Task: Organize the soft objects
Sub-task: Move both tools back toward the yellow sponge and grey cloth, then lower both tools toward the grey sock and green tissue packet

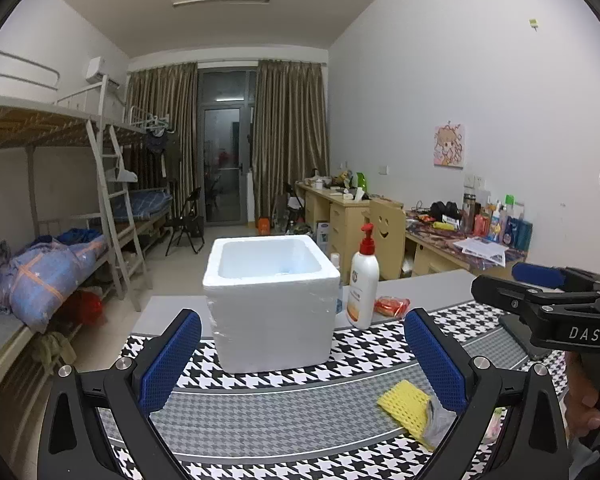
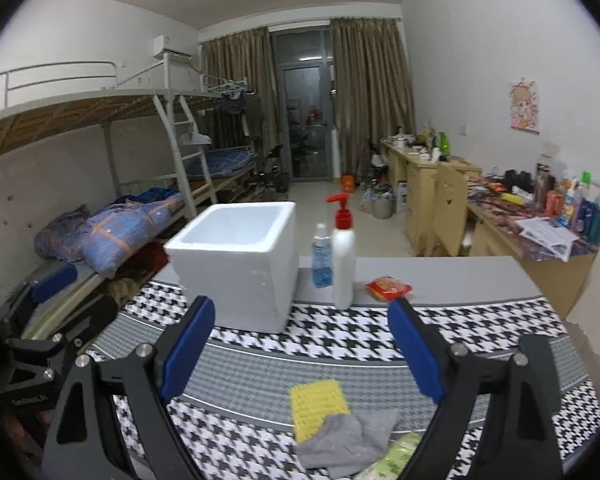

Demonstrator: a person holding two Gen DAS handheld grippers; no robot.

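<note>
On the near right of the houndstooth cloth [image 1: 284,400], left wrist view: one yellow mesh sponge [image 1: 406,404] lies flat, a grey rag [image 1: 436,424] overlapping its right end, both partly hidden by the left gripper [image 1: 302,354]'s right finger. Left gripper released, jaws wide, nothing between them. One white foam box [image 1: 272,300] stands open-topped straight ahead, farther off. One pump bottle [image 1: 363,280] with red top just right of it; one red packet [image 1: 392,305] beyond. Right gripper [image 1: 540,280] at far right edge, a hand [image 1: 582,396] below it.

Right wrist view: sponge [image 2: 318,406] near centre, grey rag [image 2: 350,440] crumpled over its near right corner, one pale green item [image 2: 396,456] touching the rag, cut off by the frame. Right gripper [image 2: 302,346] released, empty, above them. Foam box [image 2: 238,264] far left; one blue spray bottle [image 2: 322,258], pump bottle [image 2: 344,256] and packet [image 2: 388,288] in a row to its right.
</note>
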